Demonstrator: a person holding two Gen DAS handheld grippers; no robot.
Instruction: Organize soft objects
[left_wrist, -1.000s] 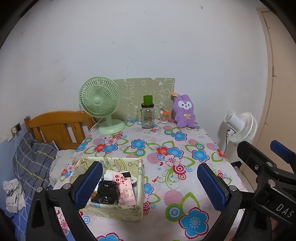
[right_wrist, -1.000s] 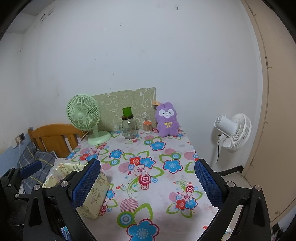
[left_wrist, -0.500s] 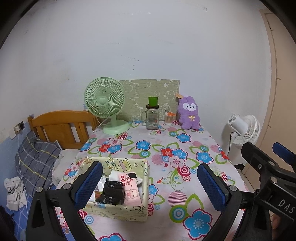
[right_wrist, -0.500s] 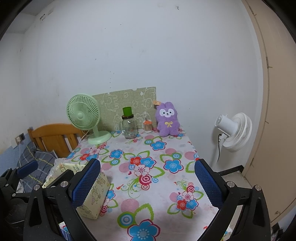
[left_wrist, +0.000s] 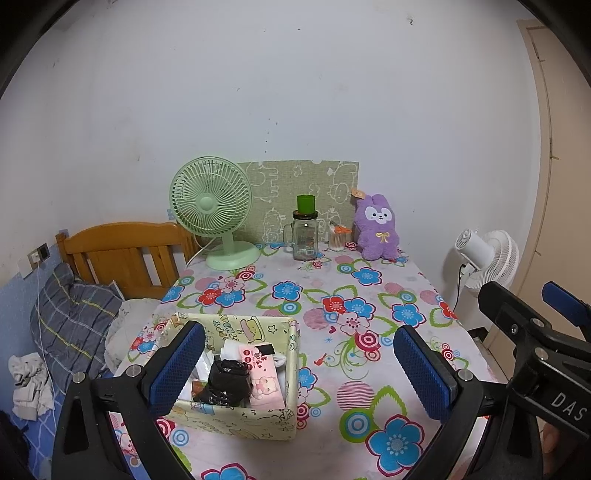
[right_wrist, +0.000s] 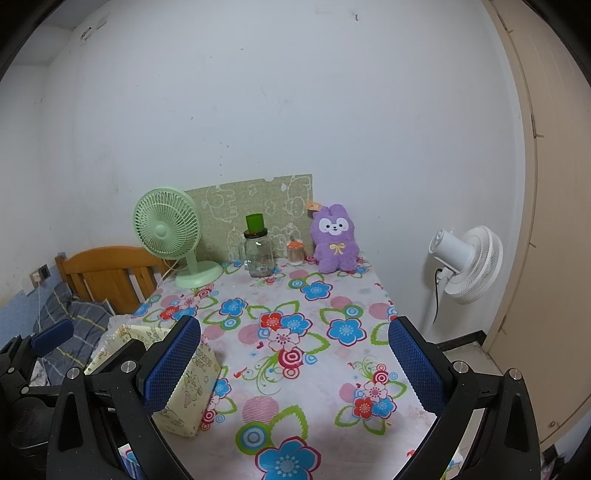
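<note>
Where left tool blocks box, contents unclear.

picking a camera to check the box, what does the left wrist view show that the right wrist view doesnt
Only the left wrist view looks down into the box: a black bundle, a pink packet and white cloth lie inside. It also shows the right gripper from the side, at its right edge.

Only the right wrist view shows the box's outer wall with the inside hidden, and the left gripper at its left edge.

Both show the purple plush, green fan, glass jar, white fan and open jaws.
</note>
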